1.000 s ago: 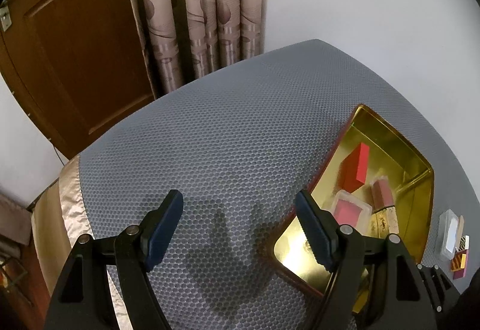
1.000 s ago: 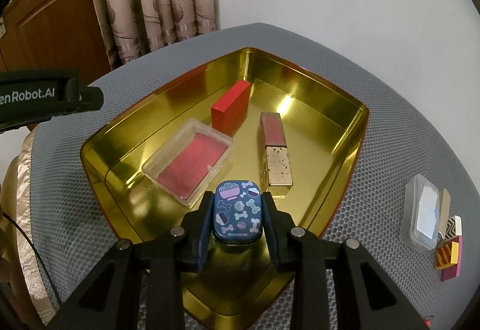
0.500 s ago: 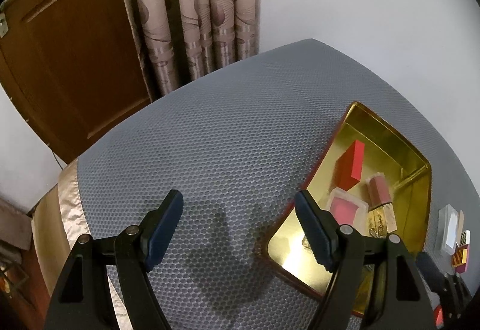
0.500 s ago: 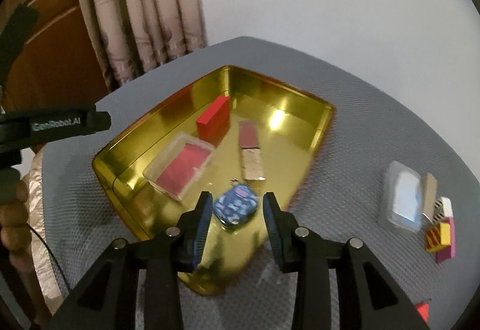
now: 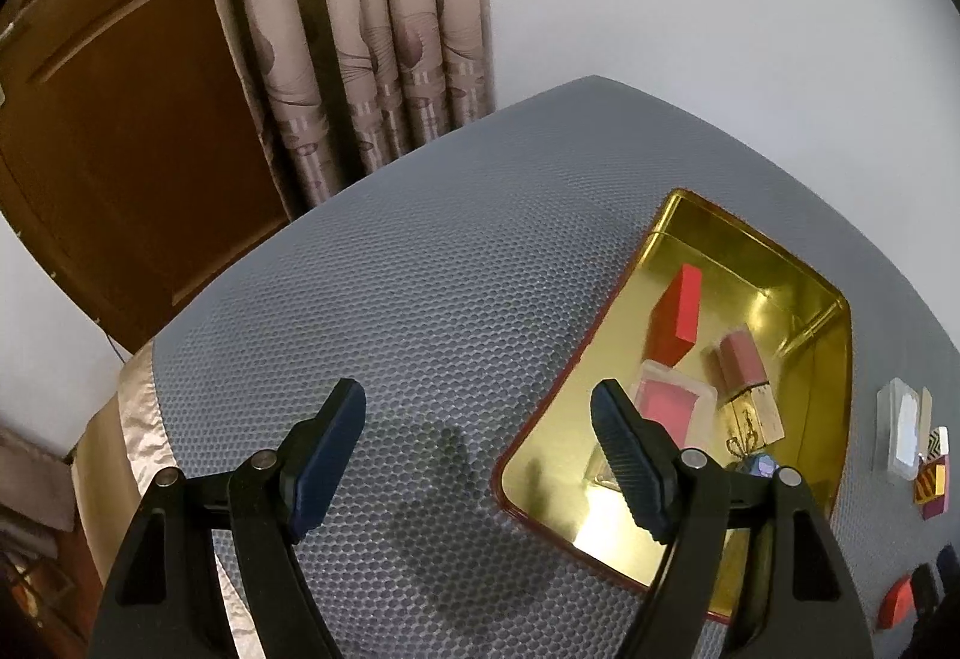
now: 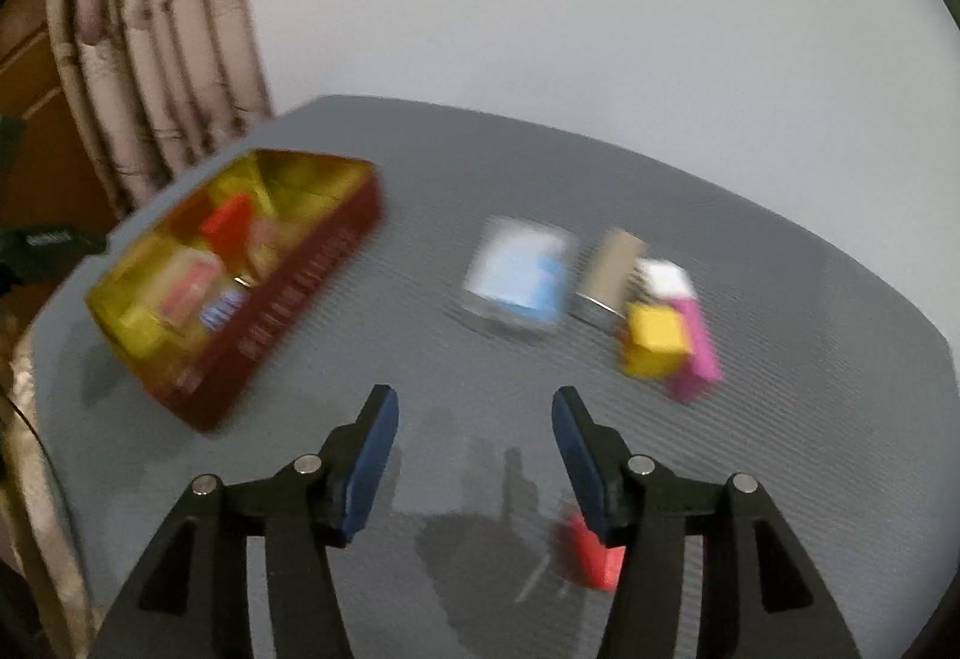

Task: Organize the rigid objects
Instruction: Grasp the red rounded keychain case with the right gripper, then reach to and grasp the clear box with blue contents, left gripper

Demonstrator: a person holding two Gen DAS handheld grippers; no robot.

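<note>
The left tool (image 5: 477, 455) hangs wide open and empty over the table (image 5: 390, 299). At ten o'clock, the blue case (image 6: 221, 312) now lies in the gold tin (image 6: 288, 293). The right tool (image 6: 474, 458), emptied, is opening toward the clear box (image 6: 516, 272) at twelve.

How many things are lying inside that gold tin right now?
4 in the gold tin: a red box toward the back, a pink-filled clear case, a pink and gold tube, and a small blue patterned case half hidden behind the left gripper; more may be hidden.

black angular arms, silver rivets and ribbed dark-blue pads are seen on the left tongs (image 5: 477, 455) and right tongs (image 6: 474, 458).
</note>
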